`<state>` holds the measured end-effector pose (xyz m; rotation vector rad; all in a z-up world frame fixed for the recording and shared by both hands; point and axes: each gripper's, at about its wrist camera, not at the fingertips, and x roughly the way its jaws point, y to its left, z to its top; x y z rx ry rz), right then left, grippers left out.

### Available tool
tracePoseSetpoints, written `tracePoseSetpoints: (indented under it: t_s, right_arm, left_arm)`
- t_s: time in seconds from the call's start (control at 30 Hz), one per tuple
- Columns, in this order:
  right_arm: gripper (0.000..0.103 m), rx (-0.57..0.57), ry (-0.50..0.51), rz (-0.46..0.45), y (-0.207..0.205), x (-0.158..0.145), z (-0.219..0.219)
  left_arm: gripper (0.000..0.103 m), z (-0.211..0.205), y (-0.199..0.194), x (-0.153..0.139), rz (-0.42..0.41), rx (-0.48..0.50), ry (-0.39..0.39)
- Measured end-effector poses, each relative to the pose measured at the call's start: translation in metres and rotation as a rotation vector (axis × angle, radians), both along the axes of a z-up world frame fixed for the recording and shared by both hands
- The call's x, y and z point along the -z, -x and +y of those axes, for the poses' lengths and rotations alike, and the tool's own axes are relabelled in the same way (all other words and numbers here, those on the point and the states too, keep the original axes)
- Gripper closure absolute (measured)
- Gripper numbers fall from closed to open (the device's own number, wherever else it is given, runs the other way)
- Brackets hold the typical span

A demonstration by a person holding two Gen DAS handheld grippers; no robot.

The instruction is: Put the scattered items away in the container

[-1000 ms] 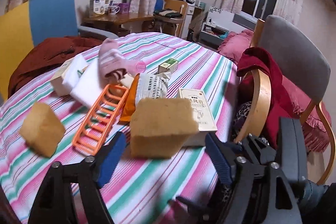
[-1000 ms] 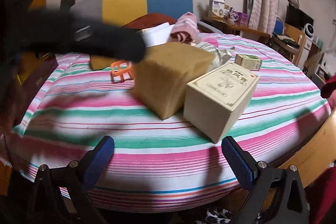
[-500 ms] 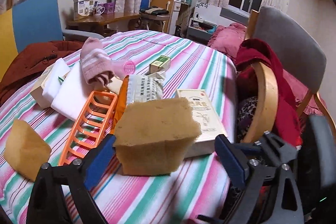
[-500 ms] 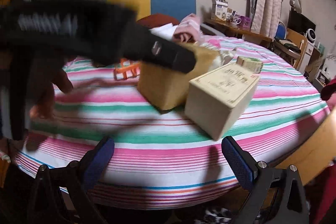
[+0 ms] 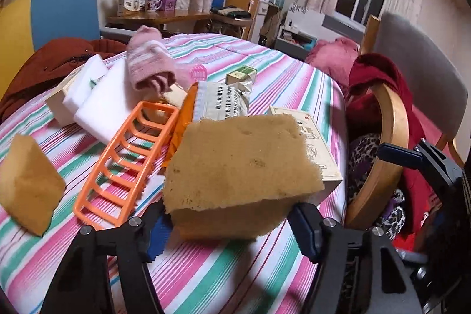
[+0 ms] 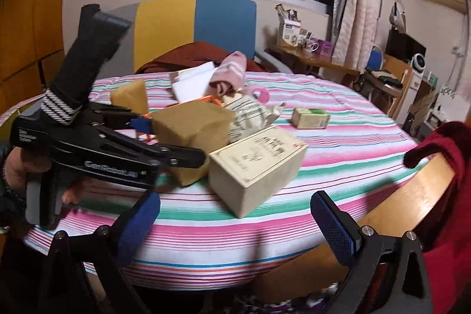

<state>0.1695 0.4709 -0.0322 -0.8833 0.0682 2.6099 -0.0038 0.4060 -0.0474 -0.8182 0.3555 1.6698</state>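
Note:
A big tan sponge block [image 5: 241,167] sits on the striped table between the blue pads of my left gripper [image 5: 232,228], whose jaws stand open around its lower part. It also shows in the right wrist view [image 6: 191,128], with the left gripper [image 6: 164,137] around it. A beige medicine box [image 6: 256,164] lies next to the sponge. My right gripper [image 6: 238,225] is open and empty at the table's near edge. An orange rack [image 5: 126,164], a second sponge [image 5: 26,184], white foam blocks [image 5: 100,105], a pink sock [image 5: 150,64] and a printed packet [image 5: 223,102] lie scattered.
A small green box [image 6: 310,118] lies further back. A wooden chair with a red garment [image 5: 382,96] stands at the table's right edge. A blue and yellow chair [image 6: 194,28] with a rust jacket stands behind the table. No container is clearly in view.
My left gripper has moved forward until its pads flank the big sponge. The right gripper has barely moved.

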Motion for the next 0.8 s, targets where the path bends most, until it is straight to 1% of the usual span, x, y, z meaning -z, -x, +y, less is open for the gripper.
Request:
tracePoseSetpoints:
  t_s: [0.13, 0.2, 0.3, 0.4, 0.43, 0.47, 0.5, 0.6, 0.67, 0.73, 0.77, 0.8]
  right_arm:
    - [0.000, 0.024, 0.000, 0.014, -0.002, -0.009, 0.007]
    - [0.000, 0.038, 0.010, 0.033, 0.002, -0.014, 0.010]
    - [0.000, 0.120, 0.038, 0.022, 0.021, -0.015, 0.021]
    - [0.000, 0.191, 0.129, 0.002, 0.045, -0.010, 0.038]
    - [0.000, 0.219, 0.133, -0.008, 0.051, -0.008, 0.041]
    - [0.000, 0.252, 0.111, -0.017, 0.057, -0.008, 0.041]
    - [0.000, 0.272, 0.108, -0.027, 0.064, -0.007, 0.042]
    - [0.000, 0.299, 0.159, -0.072, 0.080, 0.001, 0.049]
    - [0.000, 0.336, 0.158, -0.108, 0.087, 0.009, 0.054]
    - [0.000, 0.371, 0.169, -0.123, 0.089, 0.016, 0.059]
    - [0.001, 0.384, 0.183, -0.120, 0.088, 0.018, 0.062]
    - [0.010, 0.394, 0.199, -0.103, 0.086, 0.019, 0.064]
  left_arm:
    - [0.033, -0.022, 0.007, -0.006, -0.013, -0.064, -0.007]
    - [0.033, -0.039, 0.008, -0.008, -0.013, -0.121, -0.005]
    - [0.033, -0.062, 0.008, -0.007, 0.009, -0.185, 0.017]
    - [0.033, -0.085, 0.009, -0.004, 0.017, -0.237, 0.036]
    - [0.033, -0.090, 0.010, -0.004, 0.016, -0.251, 0.039]
    - [0.033, -0.097, 0.011, -0.003, 0.012, -0.264, 0.039]
    - [0.033, -0.103, 0.012, -0.001, 0.005, -0.270, 0.036]
    - [0.033, -0.111, 0.014, 0.001, -0.007, -0.272, 0.015]
    - [0.033, -0.110, 0.013, 0.003, 0.003, -0.269, 0.002]
    - [0.033, -0.108, 0.011, 0.004, 0.014, -0.266, -0.003]
    - [0.033, -0.107, 0.010, 0.004, 0.021, -0.265, -0.007]
    - [0.033, -0.106, 0.009, 0.004, 0.030, -0.265, -0.011]
